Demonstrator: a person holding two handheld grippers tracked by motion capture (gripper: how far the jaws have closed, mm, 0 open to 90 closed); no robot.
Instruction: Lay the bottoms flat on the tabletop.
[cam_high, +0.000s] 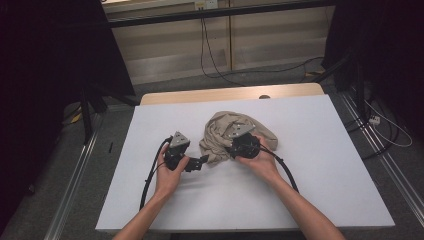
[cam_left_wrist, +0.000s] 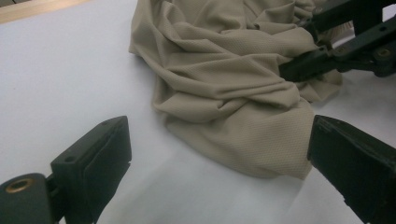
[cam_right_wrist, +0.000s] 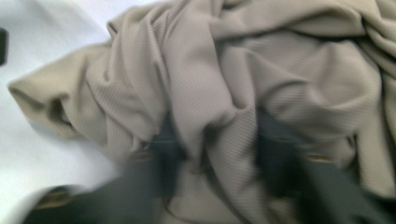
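A crumpled beige cloth (cam_high: 225, 131) lies in a heap at the middle of the white table (cam_high: 310, 165). My left gripper (cam_high: 200, 162) rests low on the table just left of the heap. It is open wide, and the near edge of the cloth (cam_left_wrist: 243, 140) lies between its jaws (cam_left_wrist: 219, 156) without either touching it. My right gripper (cam_high: 228, 148) is pushed into the heap from the right side. In the blurred right gripper view its jaws (cam_right_wrist: 219, 149) stand partly apart, straddling a raised fold of the cloth (cam_right_wrist: 224, 84). The right gripper's fingers (cam_left_wrist: 303, 65) dig into the folds.
A wooden strip (cam_high: 220, 93) runs along the table's far edge. Cables (cam_high: 150, 175) trail from both grippers toward the near edge. Dark stands and floor cables surround the table. White surface stretches left, right and in front of the cloth.
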